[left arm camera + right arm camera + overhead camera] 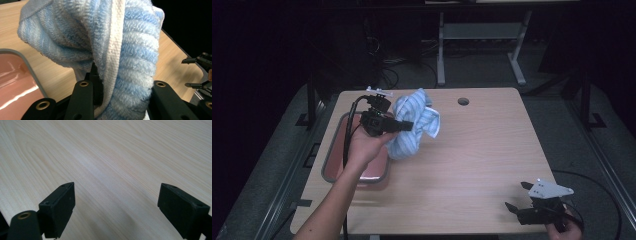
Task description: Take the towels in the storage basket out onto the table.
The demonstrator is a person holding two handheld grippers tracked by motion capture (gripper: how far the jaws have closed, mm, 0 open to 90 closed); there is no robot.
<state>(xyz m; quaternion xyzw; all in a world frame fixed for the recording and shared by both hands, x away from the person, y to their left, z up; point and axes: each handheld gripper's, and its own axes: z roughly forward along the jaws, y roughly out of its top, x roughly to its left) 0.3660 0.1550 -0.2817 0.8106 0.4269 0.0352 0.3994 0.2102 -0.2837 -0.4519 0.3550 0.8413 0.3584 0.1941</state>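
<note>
A blue and white striped towel (414,125) hangs bunched in the air over the left middle of the wooden table (472,160). My left gripper (404,126) is shut on a fold of it. In the left gripper view the terry cloth (120,50) is pinched between the two black jaws and covers most of the picture. Near the table's front right corner my right gripper (518,196) stands open with nothing in it. In the right gripper view its gripper (116,207) has the jaws wide apart over bare wood.
A grey-rimmed tray (332,162) with a pink inside lies at the table's left edge, under my left hand; its rim (30,70) lies at the left in the left gripper view. A round cable hole (463,101) sits near the far edge. Dark floor and a desk frame (482,35) lie beyond.
</note>
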